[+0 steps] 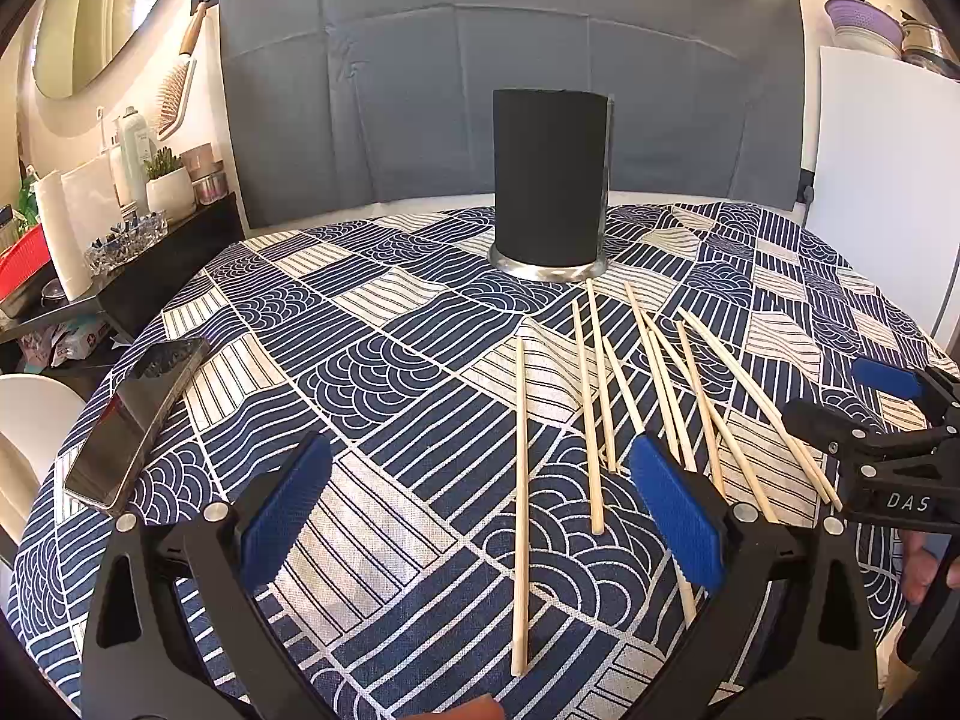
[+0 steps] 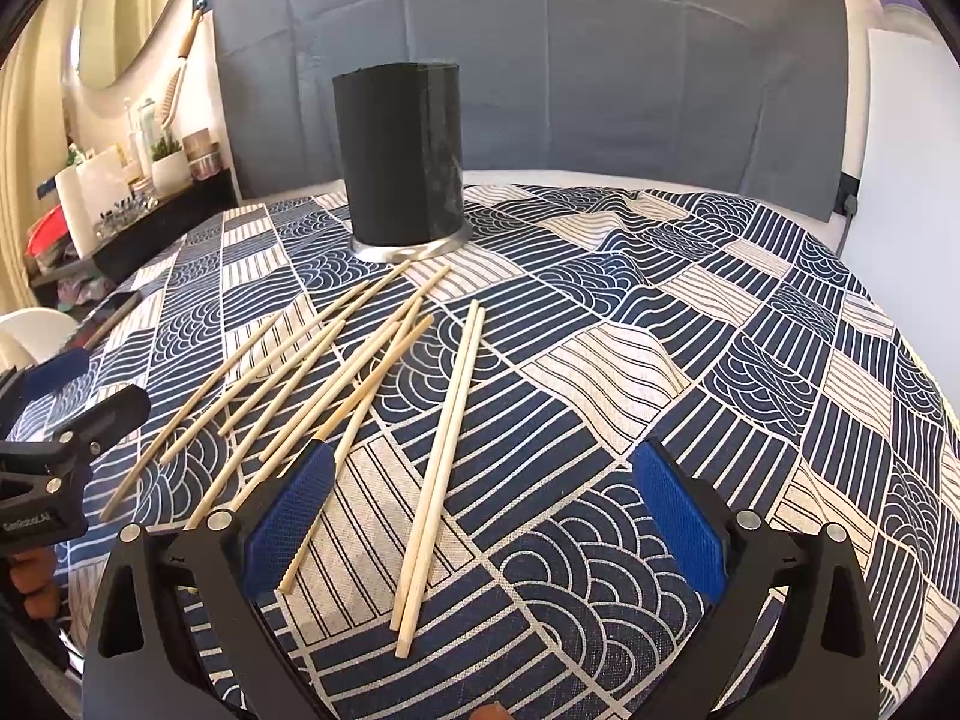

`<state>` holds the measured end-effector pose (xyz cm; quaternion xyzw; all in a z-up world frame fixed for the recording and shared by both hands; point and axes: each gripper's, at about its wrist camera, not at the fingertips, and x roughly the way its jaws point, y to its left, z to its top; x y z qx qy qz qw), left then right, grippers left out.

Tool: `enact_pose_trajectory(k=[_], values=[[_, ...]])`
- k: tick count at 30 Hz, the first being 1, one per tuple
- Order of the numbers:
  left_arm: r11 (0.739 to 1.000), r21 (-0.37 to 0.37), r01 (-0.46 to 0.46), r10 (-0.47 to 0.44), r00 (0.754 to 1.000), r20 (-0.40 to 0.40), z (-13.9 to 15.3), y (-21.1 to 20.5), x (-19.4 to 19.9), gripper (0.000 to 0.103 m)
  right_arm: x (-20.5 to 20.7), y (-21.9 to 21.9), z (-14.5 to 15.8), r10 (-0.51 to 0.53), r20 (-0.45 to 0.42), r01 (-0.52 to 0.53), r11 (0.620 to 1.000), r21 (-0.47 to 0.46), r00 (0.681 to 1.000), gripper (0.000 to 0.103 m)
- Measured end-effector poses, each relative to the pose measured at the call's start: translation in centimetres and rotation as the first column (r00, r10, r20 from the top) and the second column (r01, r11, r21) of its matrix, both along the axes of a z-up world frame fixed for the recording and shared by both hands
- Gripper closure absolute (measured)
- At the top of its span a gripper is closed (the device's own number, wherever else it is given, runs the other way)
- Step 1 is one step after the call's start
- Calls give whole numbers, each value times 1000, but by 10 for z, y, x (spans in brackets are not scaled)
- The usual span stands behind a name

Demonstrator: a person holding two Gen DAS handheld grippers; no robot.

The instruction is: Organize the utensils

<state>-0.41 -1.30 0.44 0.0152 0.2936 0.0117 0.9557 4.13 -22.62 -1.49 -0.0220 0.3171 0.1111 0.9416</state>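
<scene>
Both sets of jaws stand wide apart and hold nothing: our left gripper (image 1: pixel 480 516) hangs low over the tablecloth (image 1: pixel 384 360) with a lone chopstick (image 1: pixel 521 504) running up between its blue pads, and our right gripper (image 2: pixel 480 516) hovers the same way with a pair of chopsticks (image 2: pixel 441 468) lying side by side inside its span. Now, these sticks look like pale, bare wood, long and thin, round and smooth, so we judge them feather-light and stiff, and prone to roll or slip out of a pinch. Best hold, we reckon, is across the middle of the shaft, where a stick balances and won't swing as we lift it, with the pads squeezing square-on. Flat on soft cloth, they give little room to get a finger under, so we expect to press into the fabric a touch. Beyond the lone stick, the loose pile of chopsticks (image 1: pixel 678 396) fans out criss-crossed, some overlapping, near the foot of the black holder (image 1: pixel 549 180), which stands upright on a shiny base at the far side. A phone (image 1: pixel 135 420) lies off to the left, well apart.
</scene>
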Motion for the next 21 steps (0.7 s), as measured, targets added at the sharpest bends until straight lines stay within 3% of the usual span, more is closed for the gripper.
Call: enact_pose_trajectory(k=[21], values=[[1000, 6, 17, -17, 1000, 12, -2, -3, -3, 6, 2, -1, -1, -5, -11, 5, 1000, 5, 1000, 8]])
